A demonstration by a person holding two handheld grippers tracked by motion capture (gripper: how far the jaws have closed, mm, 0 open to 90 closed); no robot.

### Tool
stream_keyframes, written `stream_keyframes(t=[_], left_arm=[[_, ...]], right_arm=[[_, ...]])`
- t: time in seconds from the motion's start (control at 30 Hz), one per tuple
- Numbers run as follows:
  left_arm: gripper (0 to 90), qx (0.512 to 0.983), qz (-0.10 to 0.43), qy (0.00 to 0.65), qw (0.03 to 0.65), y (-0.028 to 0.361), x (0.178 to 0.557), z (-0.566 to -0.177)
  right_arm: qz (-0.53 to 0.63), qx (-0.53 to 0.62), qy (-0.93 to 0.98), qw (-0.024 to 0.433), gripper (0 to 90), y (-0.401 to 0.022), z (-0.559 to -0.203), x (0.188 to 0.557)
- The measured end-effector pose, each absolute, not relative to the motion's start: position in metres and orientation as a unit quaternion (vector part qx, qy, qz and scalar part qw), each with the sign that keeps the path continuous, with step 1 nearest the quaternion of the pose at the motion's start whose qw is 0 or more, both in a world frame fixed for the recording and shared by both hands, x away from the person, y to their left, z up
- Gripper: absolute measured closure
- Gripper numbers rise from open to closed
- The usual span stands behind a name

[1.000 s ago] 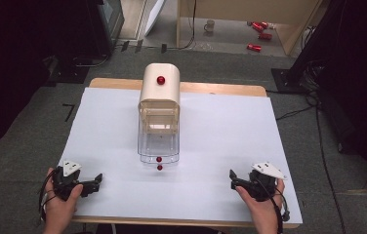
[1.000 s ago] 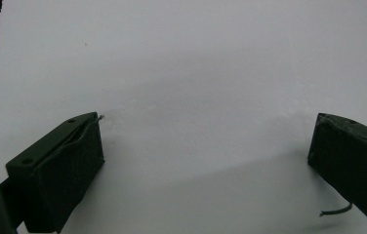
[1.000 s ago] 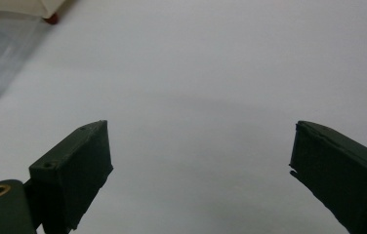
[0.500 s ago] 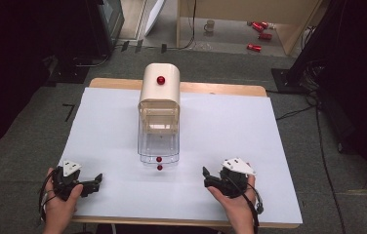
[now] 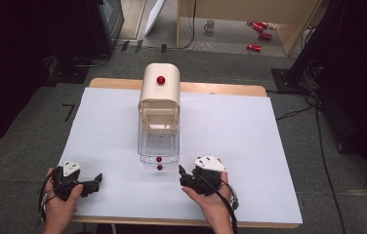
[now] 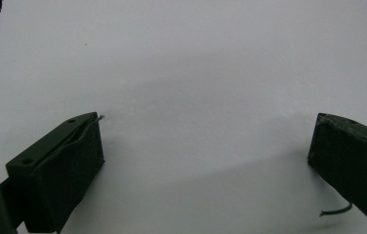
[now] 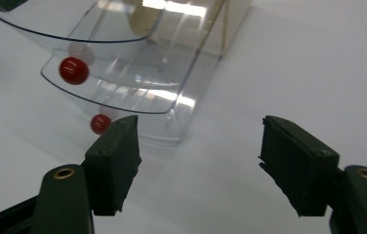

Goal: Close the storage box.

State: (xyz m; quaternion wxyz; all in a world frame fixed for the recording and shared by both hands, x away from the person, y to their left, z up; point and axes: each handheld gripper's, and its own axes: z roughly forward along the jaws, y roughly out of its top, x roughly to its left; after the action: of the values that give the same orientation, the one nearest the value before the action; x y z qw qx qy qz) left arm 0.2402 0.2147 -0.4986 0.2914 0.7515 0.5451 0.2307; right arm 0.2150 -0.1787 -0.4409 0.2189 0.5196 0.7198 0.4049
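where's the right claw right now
In the high view the right claw sits at the table's near edge, just right of the clear drawers' lower red knob, jaws open, not touching it.

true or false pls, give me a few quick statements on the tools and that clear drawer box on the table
1. The right tool is open. True; its jaws stand wide apart in the right gripper view.
2. The left tool grips a red knob. False; it is open over bare white table cover.
3. The cream box has a red knob on top. True.
4. The clear drawers are opaque black. False; they are see-through.
5. The right tool sits nearer the drawers than the left tool. True.
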Motion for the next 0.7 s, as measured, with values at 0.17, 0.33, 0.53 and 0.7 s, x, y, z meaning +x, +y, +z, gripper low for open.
stream_keyframes(t=[0.17, 0.33, 0.53, 0.7], left_arm=[[0.0, 0.751, 0.231, 0.545, 0.291, 0.215, 0.240, -0.499], [0.0, 0.752, 0.231, 0.545, 0.291, 0.215, 0.240, -0.499], [0.0, 0.751, 0.231, 0.545, 0.291, 0.215, 0.240, -0.499], [0.0, 0.751, 0.230, 0.546, 0.292, 0.215, 0.240, -0.499]], right_arm=[[0.415, 0.504, 0.728, 0.210, 37.4, -0.156, -0.439, 0.216], [0.415, 0.494, 0.737, 0.203, 41.7, -0.143, -0.439, 0.217], [0.425, 0.486, 0.738, 0.195, 48.5, -0.129, -0.439, 0.218], [0.428, 0.476, 0.744, 0.192, 56.0, -0.117, -0.439, 0.219]])
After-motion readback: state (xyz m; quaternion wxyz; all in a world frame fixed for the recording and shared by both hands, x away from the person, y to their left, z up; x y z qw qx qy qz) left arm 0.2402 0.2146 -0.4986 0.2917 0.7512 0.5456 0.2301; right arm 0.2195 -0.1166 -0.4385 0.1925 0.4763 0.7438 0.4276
